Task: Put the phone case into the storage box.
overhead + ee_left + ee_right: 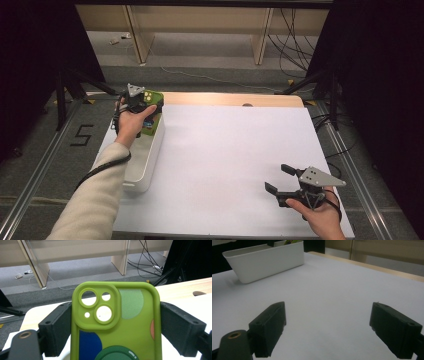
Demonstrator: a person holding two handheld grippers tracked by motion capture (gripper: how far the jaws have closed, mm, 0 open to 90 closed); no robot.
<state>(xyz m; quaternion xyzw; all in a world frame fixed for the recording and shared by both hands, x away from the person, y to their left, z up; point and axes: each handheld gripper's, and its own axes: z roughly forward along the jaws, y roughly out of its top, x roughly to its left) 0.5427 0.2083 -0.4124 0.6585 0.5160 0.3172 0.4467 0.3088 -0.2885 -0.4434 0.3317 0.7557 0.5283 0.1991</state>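
Note:
A lime-green phone case (pixel 117 325) with camera cut-outs and blue and dark green circles stands between the jaws of my left gripper (pixel 116 326), which is shut on its two long sides. From above, the left gripper (pixel 141 101) holds the phone case (pixel 151 100) over the far end of a long white bin (pixel 150 160) at the table's left edge. My right gripper (pixel 278 179) is open near the front right of the table, with nothing between its jaws. The right gripper (pixel 328 325) looks across bare white surface toward the bin (pixel 267 262).
A white sheet (pixel 225 160) covers the table, with a strip of bare wood (pixel 235 99) along the far edge. Another colourful item (pixel 150 126) lies in the bin under the case. Beyond the table are floor cables (pixel 295 40) and wooden furniture legs (pixel 139 35).

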